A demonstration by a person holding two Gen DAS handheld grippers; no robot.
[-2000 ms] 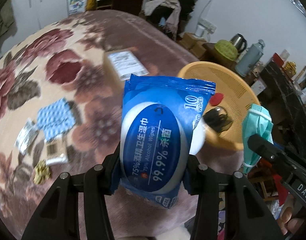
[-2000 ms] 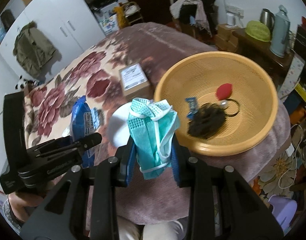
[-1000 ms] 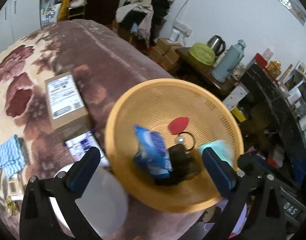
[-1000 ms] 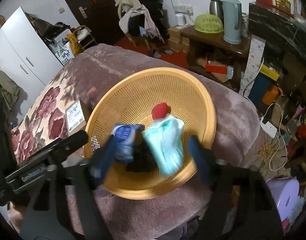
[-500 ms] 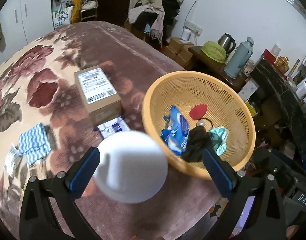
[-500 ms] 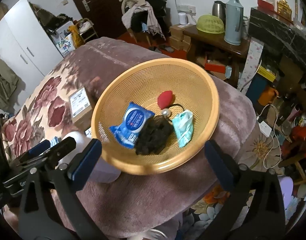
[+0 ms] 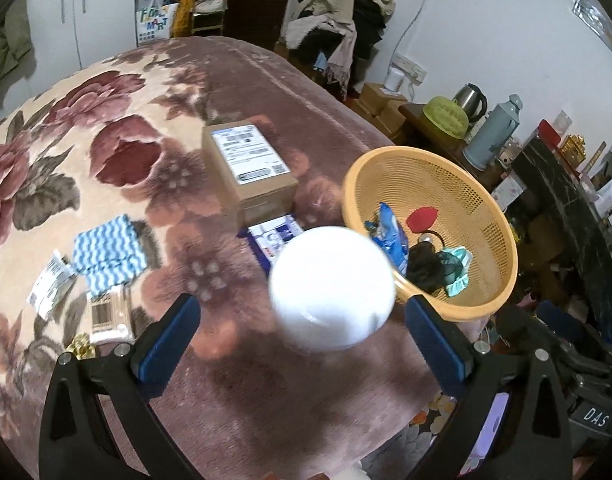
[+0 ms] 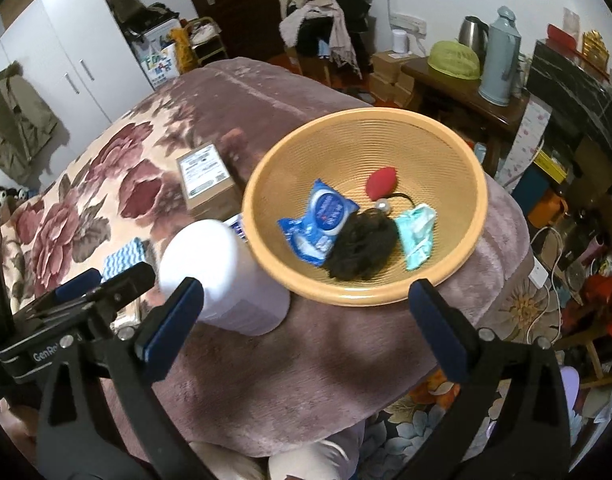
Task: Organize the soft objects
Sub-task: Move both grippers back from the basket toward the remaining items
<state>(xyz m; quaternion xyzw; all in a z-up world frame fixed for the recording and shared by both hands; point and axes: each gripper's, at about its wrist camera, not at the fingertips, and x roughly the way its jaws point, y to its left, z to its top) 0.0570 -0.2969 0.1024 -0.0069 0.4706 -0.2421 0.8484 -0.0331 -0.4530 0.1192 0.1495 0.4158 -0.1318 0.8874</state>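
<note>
From the left wrist, the left gripper [image 7: 302, 336] hangs wide open and empty over the floral blanket [image 7: 106, 152], a white canister [image 7: 332, 288] between its fingers untouched; the next pick looks like the blue-striped cloth [image 7: 108, 254], with free room around it. From the right wrist, the right gripper [image 8: 302, 322] gapes empty before the yellow basket [image 8: 458, 276], near the bed's edge, holding wipes pack [image 8: 320, 218] and face mask [image 8: 416, 234].
</note>
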